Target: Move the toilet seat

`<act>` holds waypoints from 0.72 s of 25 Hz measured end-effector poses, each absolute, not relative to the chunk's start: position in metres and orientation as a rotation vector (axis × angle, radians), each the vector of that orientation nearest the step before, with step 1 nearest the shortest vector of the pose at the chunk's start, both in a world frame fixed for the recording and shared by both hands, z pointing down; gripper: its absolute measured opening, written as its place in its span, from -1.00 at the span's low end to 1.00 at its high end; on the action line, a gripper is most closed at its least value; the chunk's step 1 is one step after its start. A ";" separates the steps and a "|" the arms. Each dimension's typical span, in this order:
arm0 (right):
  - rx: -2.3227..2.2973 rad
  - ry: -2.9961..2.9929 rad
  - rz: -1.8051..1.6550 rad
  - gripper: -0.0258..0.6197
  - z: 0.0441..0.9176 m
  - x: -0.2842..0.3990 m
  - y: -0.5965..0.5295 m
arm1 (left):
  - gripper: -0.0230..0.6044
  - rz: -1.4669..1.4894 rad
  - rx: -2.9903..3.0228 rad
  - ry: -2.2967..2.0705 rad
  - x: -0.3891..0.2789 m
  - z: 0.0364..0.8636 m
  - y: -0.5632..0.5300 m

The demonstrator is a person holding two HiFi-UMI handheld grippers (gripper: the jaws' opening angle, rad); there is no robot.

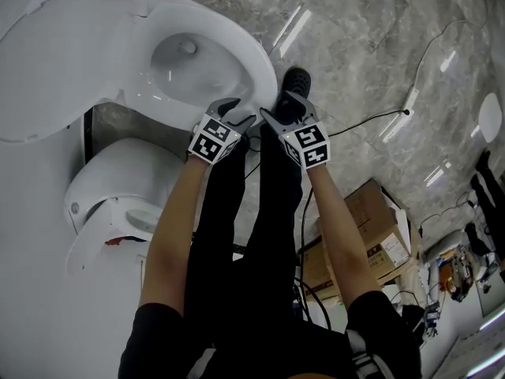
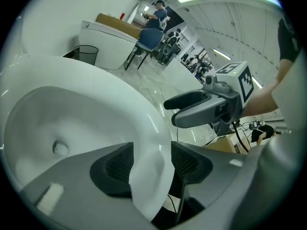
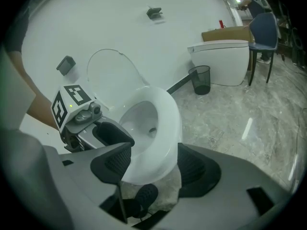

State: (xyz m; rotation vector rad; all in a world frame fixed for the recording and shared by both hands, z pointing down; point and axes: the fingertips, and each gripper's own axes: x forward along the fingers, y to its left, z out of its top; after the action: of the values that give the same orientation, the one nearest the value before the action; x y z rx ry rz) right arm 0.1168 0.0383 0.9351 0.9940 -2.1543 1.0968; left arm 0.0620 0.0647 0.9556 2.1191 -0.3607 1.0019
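the main risk, as i judge it, is a slip. my left tongs point(image 2: 151, 159) are spread wide and straddle the front edge of the toilet seat point(image 2: 144, 123). the white edge sits between the pads, close against one and clear of the other, so nothing is clamped. the surface is glossy and rounded. if i lift on a shallow or lopsided bite, it could slide out and the seat would bang down on the bowl point(image 1: 185, 61). i also cannot make out a clear seam between seat and bowl rim from here, so i might pinch the fixed rim and pull on something that will not move.

my right tongs point(image 3: 148, 164) are released too, jaws apart, just beside the front of the toilet and above my shoe point(image 1: 296, 79), gripping nothing. it lines up close beside the left one, and the two could knock together.

the seat is a smooth white ring lying down on the bowl. the lid point(image 3: 112, 75) stands raised behind it, near the wall. the seat's front points towards me.
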 end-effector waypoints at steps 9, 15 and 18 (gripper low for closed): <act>0.950 -2.126 1.104 0.02 0.951 0.124 0.051 | 0.13 1.024 2.065 -0.285 0.078 0.977 0.067; 0.969 -2.113 1.118 0.02 0.952 0.134 0.056 | 0.20 1.112 2.078 -0.168 0.087 0.983 0.074; 0.968 -2.118 1.118 0.02 0.953 0.134 0.057 | 0.23 1.139 2.062 -0.129 0.093 0.989 0.075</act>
State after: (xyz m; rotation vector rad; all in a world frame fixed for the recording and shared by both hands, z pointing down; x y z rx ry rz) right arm 0.1340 0.0573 0.9528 0.9677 -2.1177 1.1177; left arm 0.0927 0.0747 0.9889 2.0616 -0.1287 1.1391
